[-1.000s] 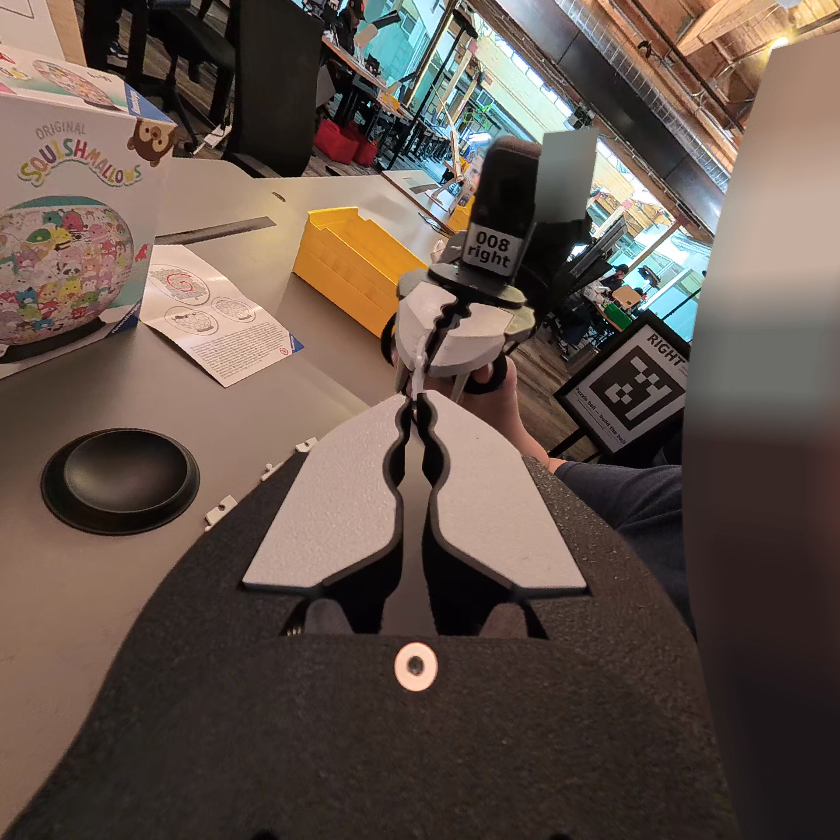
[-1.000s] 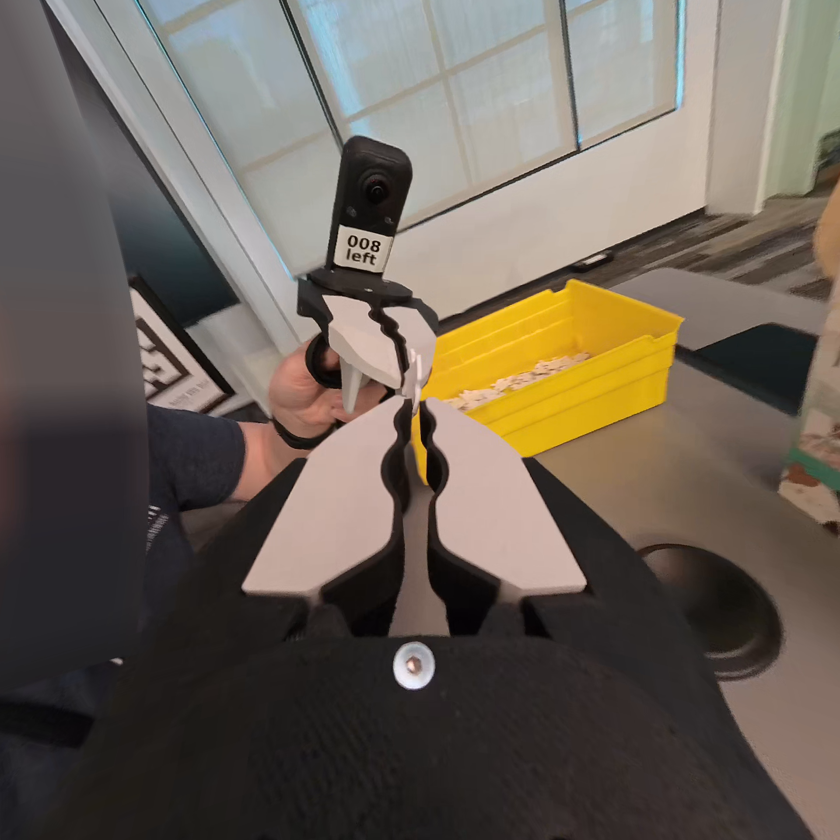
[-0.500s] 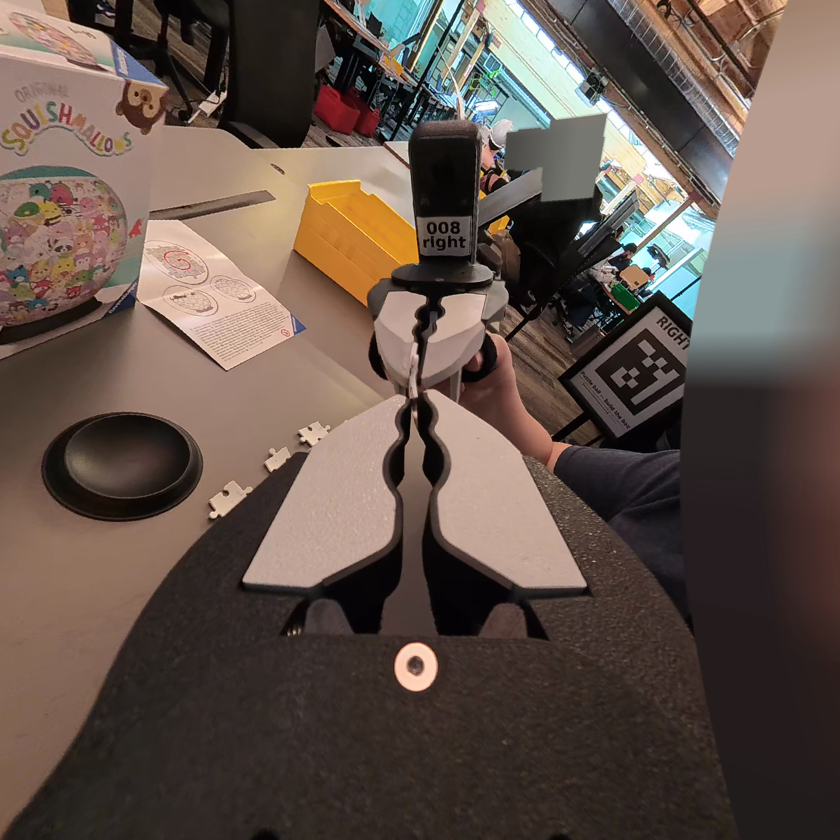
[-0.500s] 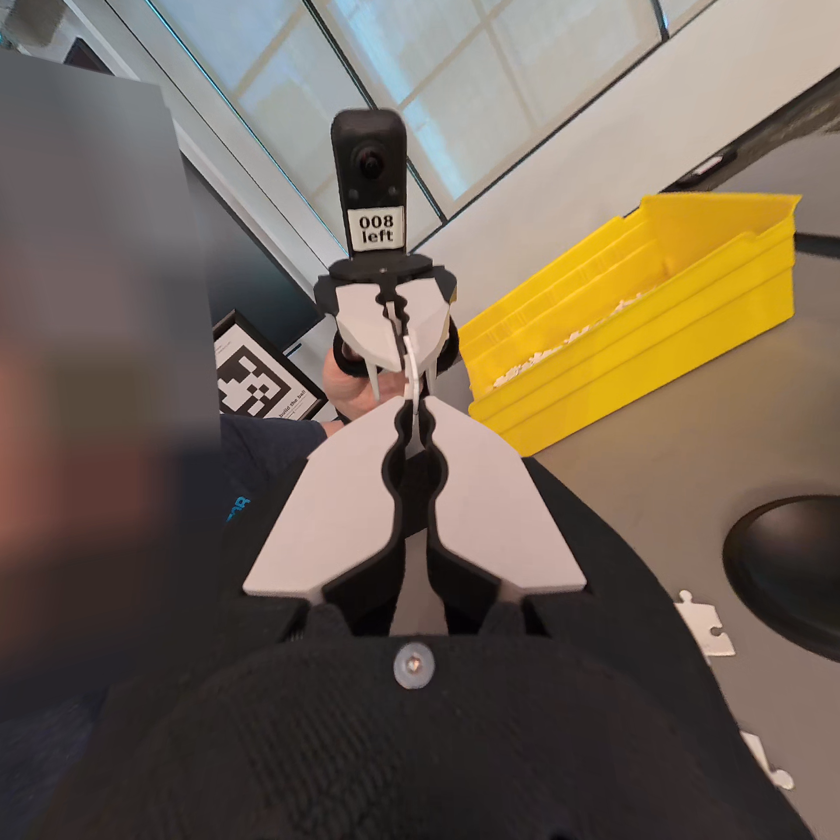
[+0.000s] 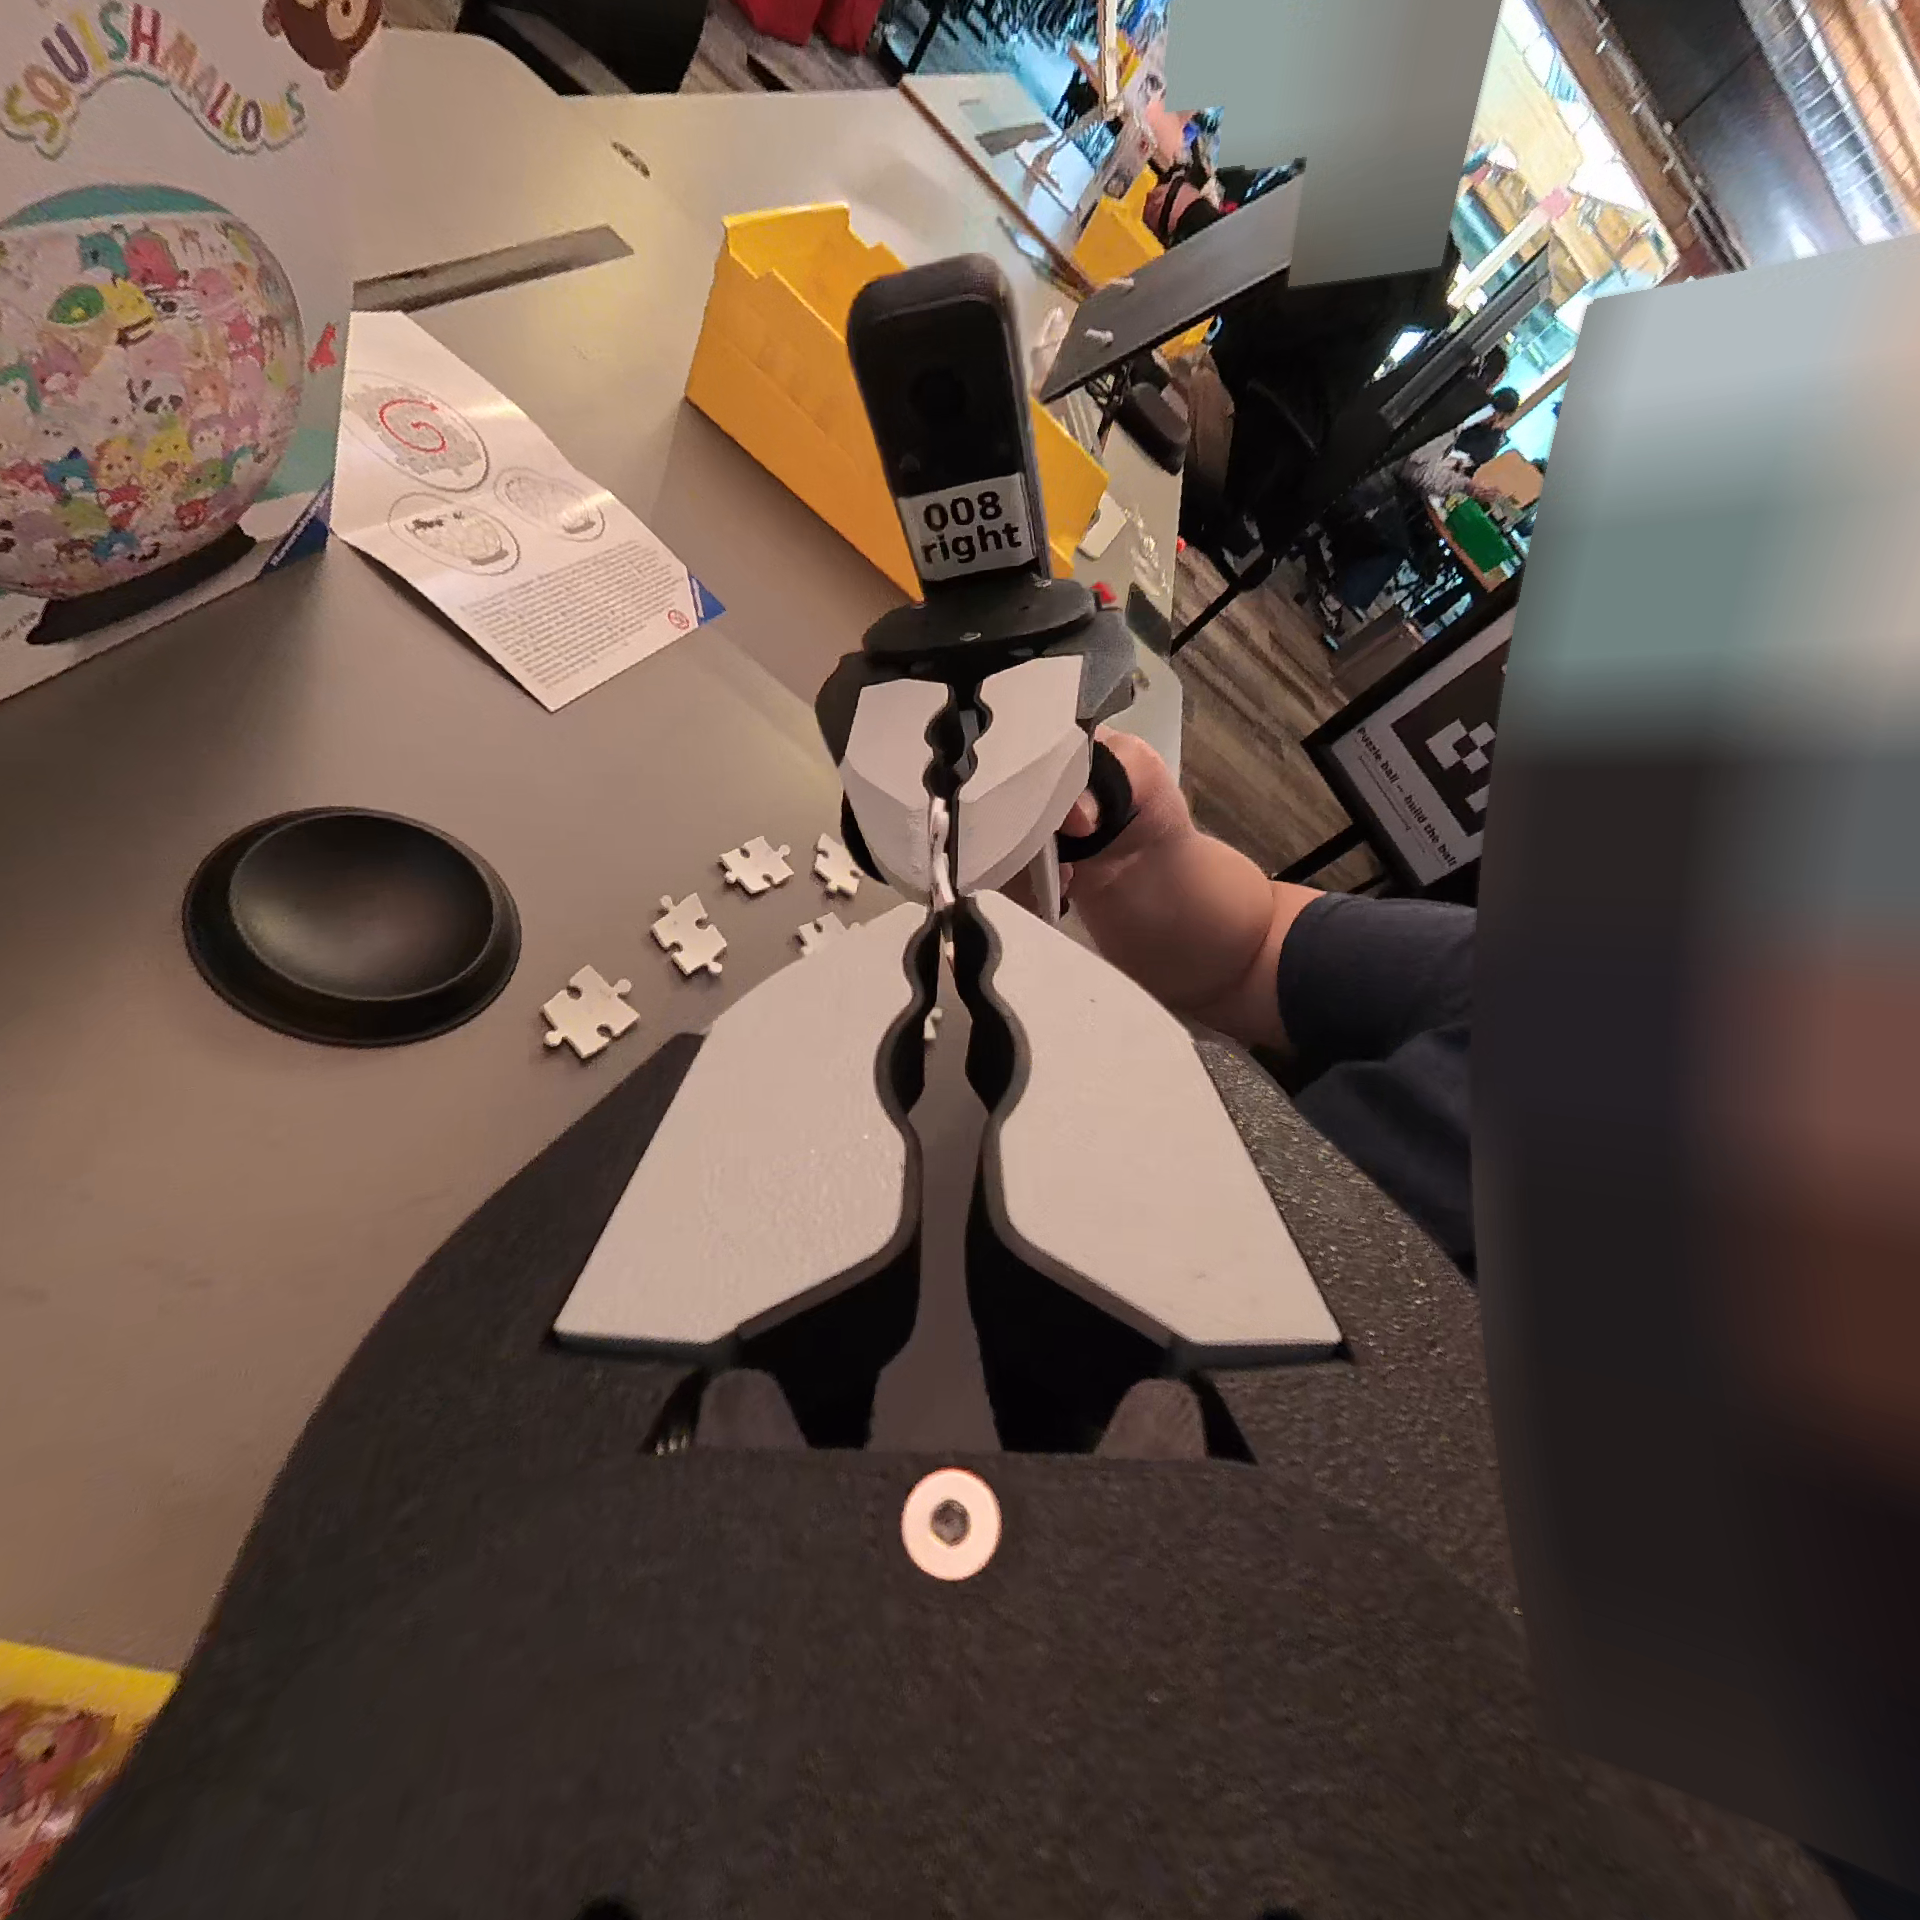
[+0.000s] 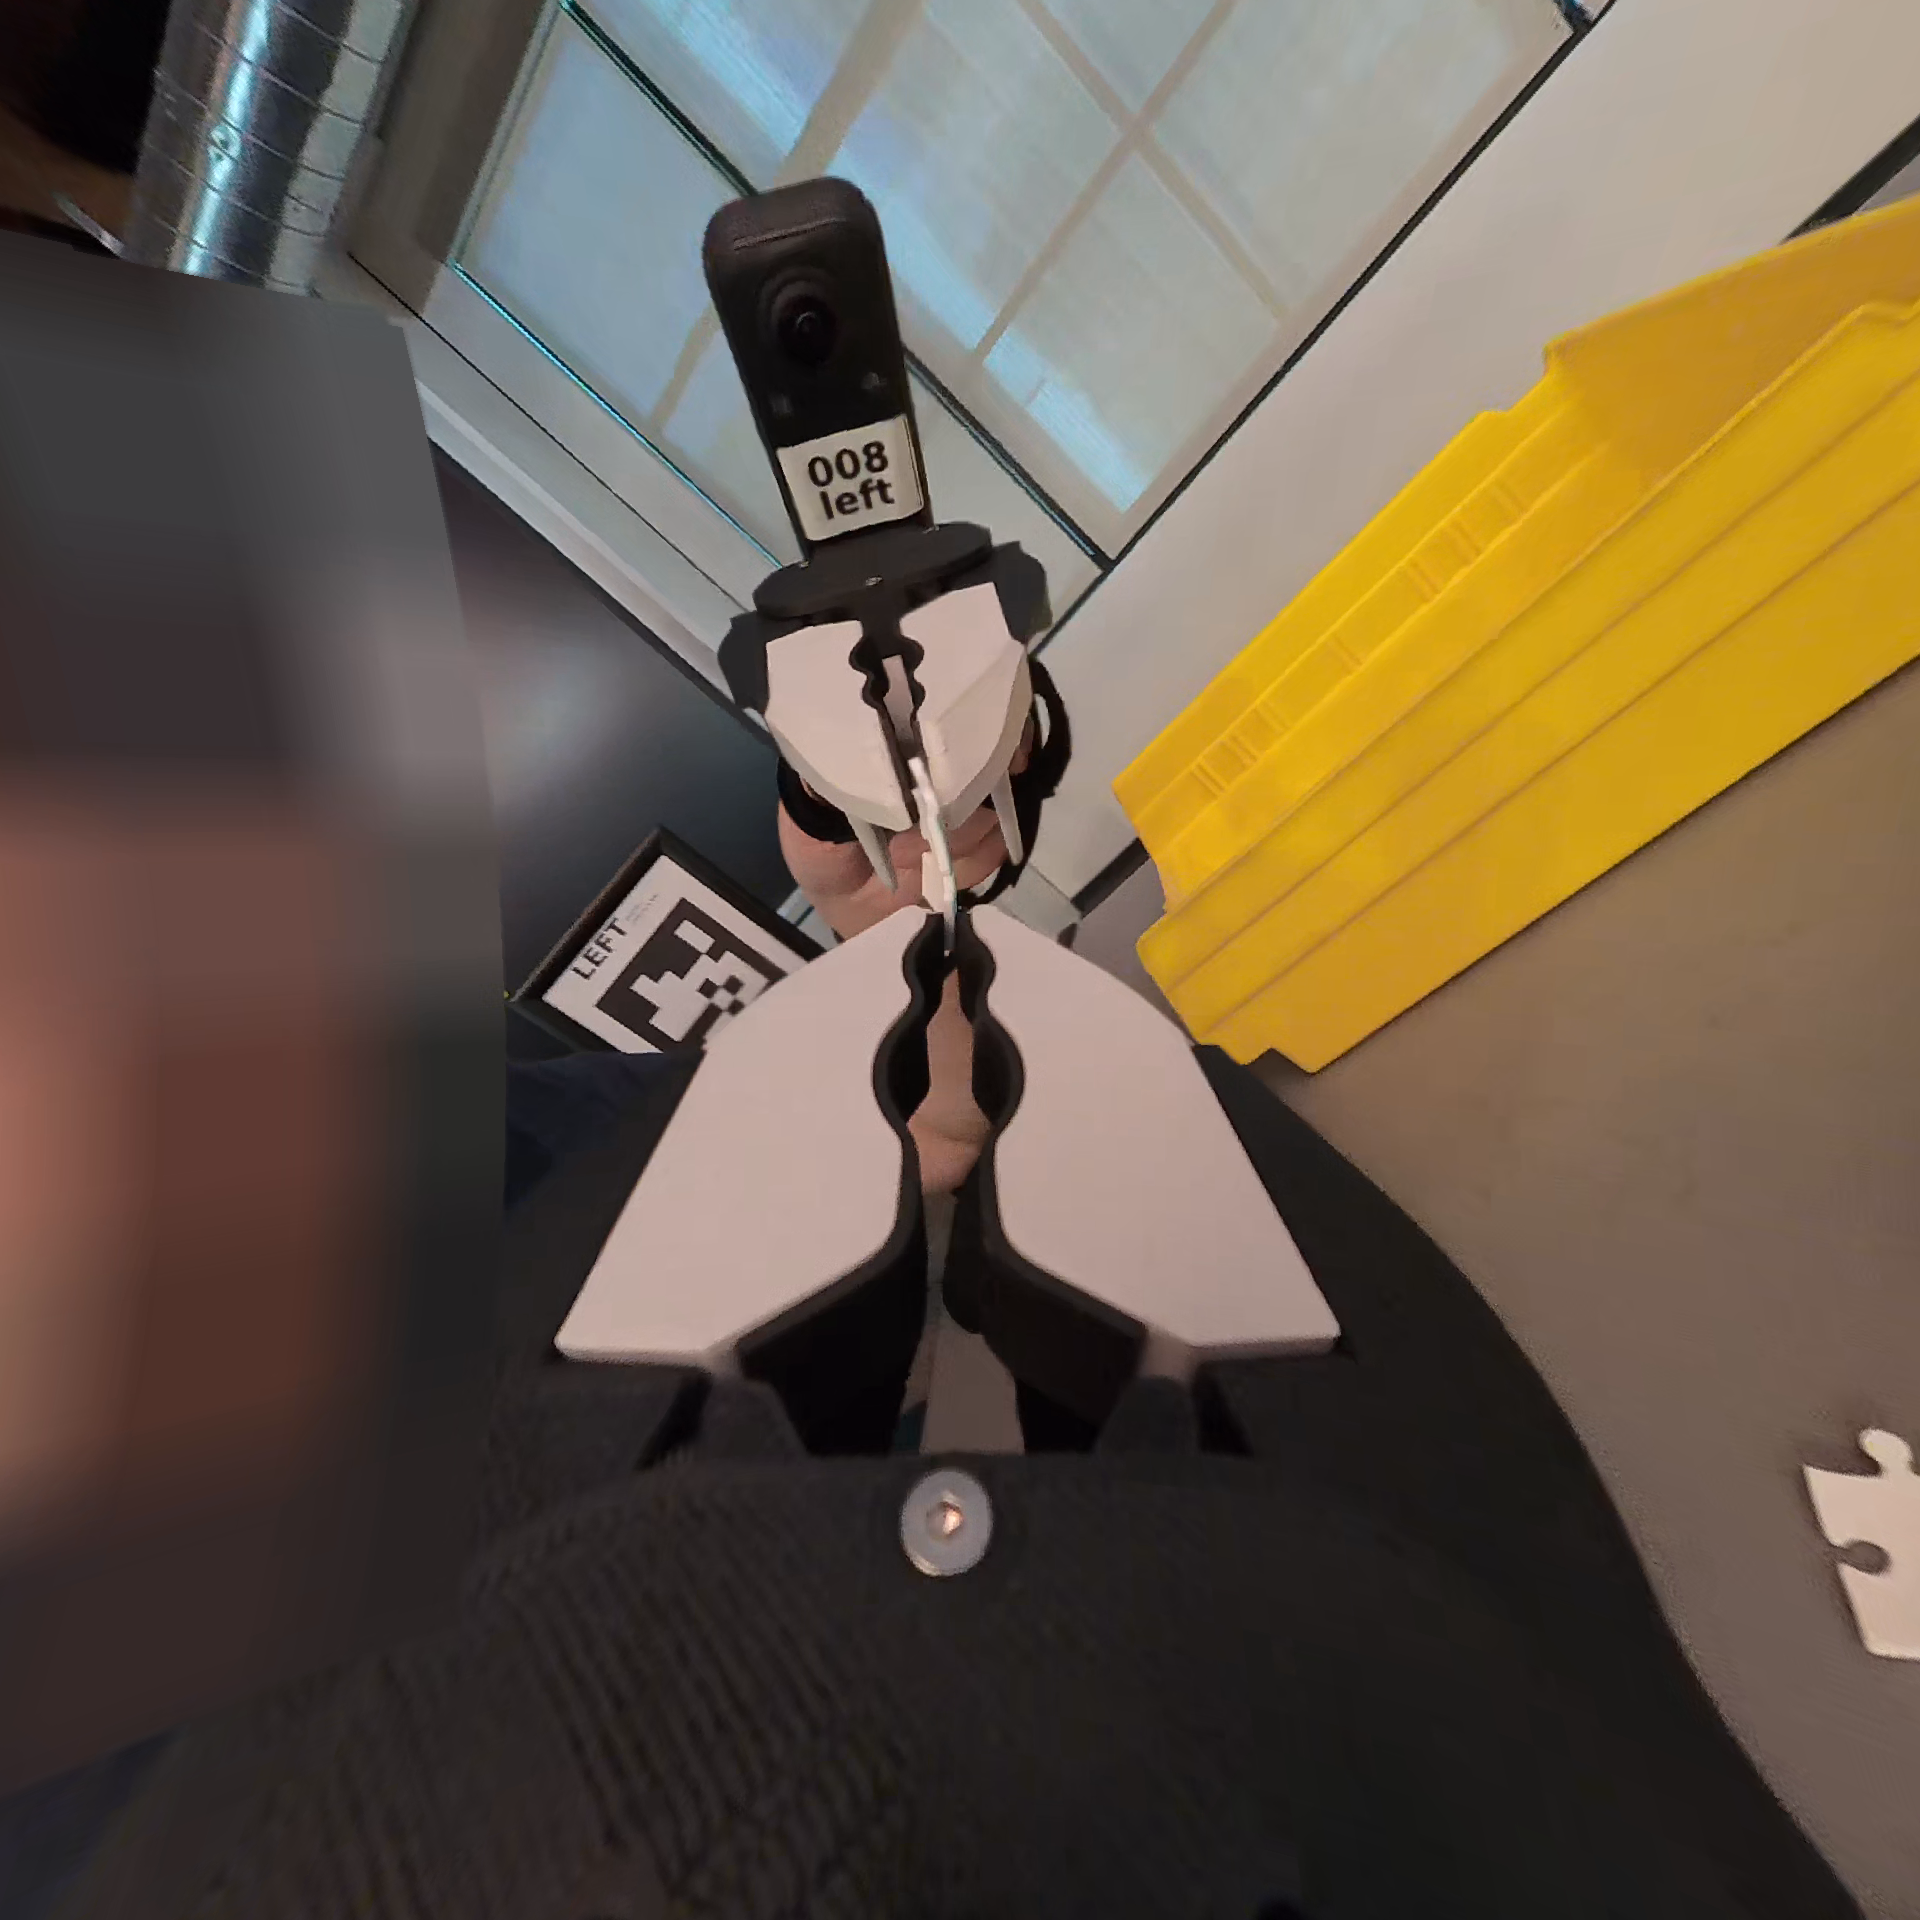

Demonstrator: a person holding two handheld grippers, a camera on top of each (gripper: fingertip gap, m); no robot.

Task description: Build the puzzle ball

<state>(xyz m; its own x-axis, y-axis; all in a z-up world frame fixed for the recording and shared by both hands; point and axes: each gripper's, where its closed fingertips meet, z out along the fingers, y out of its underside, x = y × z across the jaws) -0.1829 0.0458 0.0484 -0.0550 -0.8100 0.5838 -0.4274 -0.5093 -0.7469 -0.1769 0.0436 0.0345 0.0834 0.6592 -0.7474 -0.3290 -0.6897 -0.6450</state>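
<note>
We are in the middle of joining two puzzle pieces in the air, tip to tip. Our left tongs [image 5: 945, 920] are closed down to a thin slit on a white puzzle piece [image 5: 940, 847] seen edge-on, and our right tongs [image 6: 948, 925] are pinched the same way on a second white piece [image 6: 935, 831]; each view shows the other tongs straight ahead at twelve o'clock, so the two pieces meet edge to edge between them, well above the desk [image 5: 208, 1195]. Whether tab and socket have already seated we cannot tell, since both pieces show only as slivers. More loose pieces [image 5: 587, 1010] lie on the desk at about ten o'clock from the left tongs, just beside the black round stand [image 5: 348, 925], with the yellow bin [image 5: 790, 395] beyond at eleven. We judge the build barely begun. The next move calls for lining the edges in one plane and pressing gently together, keeping both grips firm so neither thin piece twists or slips.
</note>
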